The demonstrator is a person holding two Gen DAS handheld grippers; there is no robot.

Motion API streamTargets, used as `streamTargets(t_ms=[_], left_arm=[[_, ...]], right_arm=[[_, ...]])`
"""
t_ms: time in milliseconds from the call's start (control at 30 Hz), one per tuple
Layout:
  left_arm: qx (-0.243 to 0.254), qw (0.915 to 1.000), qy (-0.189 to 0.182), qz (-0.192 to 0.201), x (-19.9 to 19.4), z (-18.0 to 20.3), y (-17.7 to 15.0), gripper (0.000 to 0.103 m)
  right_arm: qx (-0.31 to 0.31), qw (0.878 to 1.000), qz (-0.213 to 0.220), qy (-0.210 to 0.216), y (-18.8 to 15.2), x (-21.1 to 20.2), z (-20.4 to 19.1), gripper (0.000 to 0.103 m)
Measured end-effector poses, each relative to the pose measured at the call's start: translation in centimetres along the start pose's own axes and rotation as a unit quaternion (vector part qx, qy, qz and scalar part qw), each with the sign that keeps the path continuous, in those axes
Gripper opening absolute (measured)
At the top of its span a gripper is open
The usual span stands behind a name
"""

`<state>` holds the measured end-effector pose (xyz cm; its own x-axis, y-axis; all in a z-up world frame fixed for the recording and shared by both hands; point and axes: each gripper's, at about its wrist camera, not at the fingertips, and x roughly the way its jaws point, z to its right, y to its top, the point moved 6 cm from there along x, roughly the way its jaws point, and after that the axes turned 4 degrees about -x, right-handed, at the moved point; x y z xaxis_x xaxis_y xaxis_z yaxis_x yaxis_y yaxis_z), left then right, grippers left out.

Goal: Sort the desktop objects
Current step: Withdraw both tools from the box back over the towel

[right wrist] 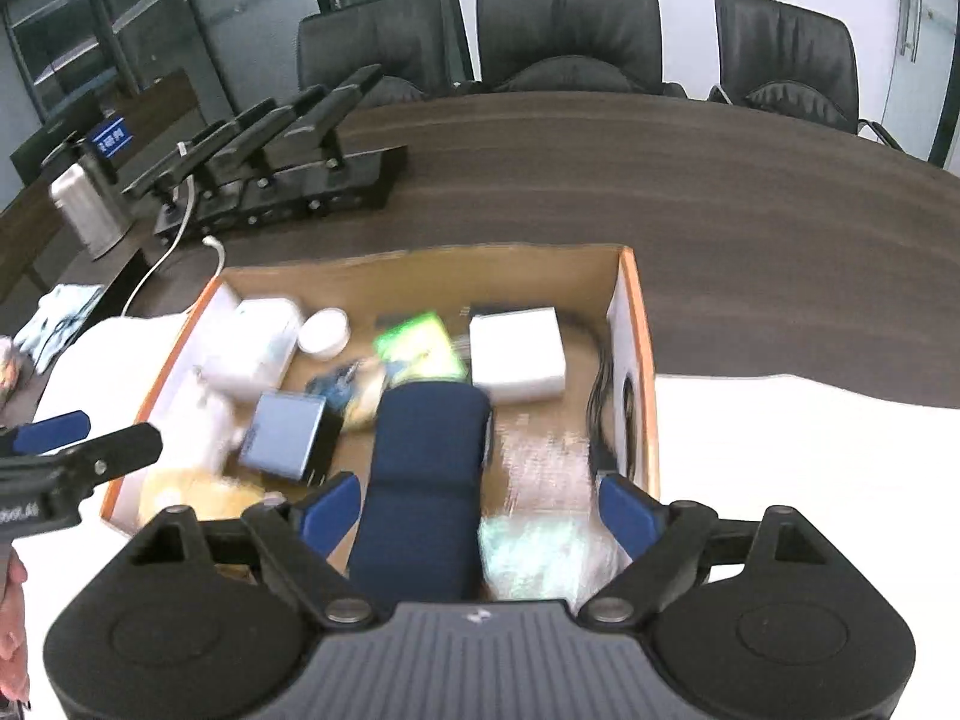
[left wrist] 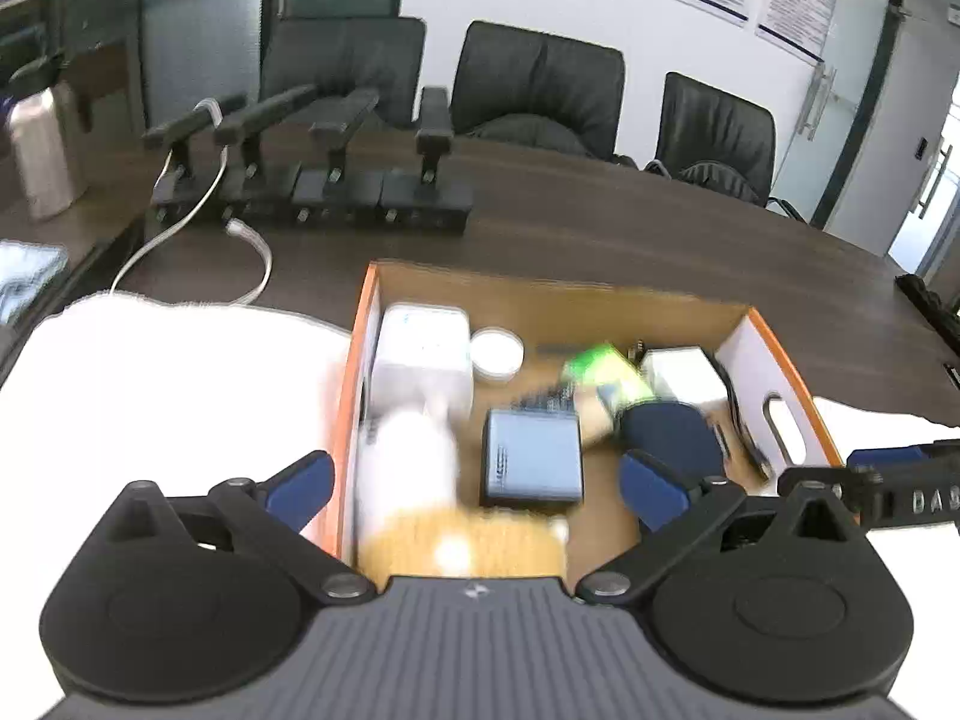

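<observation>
An orange-edged cardboard box [left wrist: 354,372] [right wrist: 630,300] sits on a white cloth and holds several objects: a white box [left wrist: 420,354] [right wrist: 252,342], a round white tin [left wrist: 497,353] [right wrist: 324,333], a grey-blue box [left wrist: 533,463] [right wrist: 288,435], a green packet [left wrist: 606,369] [right wrist: 420,345], a white adapter [left wrist: 684,378] [right wrist: 517,354], a white bottle with yellow base [left wrist: 408,468], and a dark blue case [left wrist: 672,432] [right wrist: 426,480]. My left gripper [left wrist: 474,489] is open above the box's near end. My right gripper [right wrist: 477,510] is open, the blue case lying between its fingers, untouched.
A black row of stands [left wrist: 336,180] [right wrist: 282,174] with a white cable [left wrist: 252,246] sits on the dark wooden table [right wrist: 660,180]. A steel flask [left wrist: 39,156] [right wrist: 90,210] stands far left. Black chairs [left wrist: 540,90] line the far side.
</observation>
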<state>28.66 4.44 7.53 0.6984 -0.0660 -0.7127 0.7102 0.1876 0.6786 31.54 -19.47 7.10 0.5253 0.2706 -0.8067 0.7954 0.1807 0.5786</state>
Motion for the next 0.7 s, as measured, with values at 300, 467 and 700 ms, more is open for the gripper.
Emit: streamTargets(t_ms=[300, 467, 700], left_arm=[[0.014, 0.9992, -0.014, 0.036, -5.0, 0.3, -9.9, 0.103], [0.038, 0.9964, -0.001, 0.076, -8.1, 0.3, -15.2, 0.103], [0.054, 0.9942, -0.024, 0.09, -10.7, 0.9, -21.8, 0.103]], right_arm=[[-0.004, 0.997, 0.079, -0.005, -9.4, -4.7, -2.2, 0.088], [0.014, 0.993, 0.118, -0.001, -15.9, -7.0, -3.0, 0.088], [-0.012, 0.991, 0.13, -0.036, -23.7, -8.4, -4.4, 0.089]])
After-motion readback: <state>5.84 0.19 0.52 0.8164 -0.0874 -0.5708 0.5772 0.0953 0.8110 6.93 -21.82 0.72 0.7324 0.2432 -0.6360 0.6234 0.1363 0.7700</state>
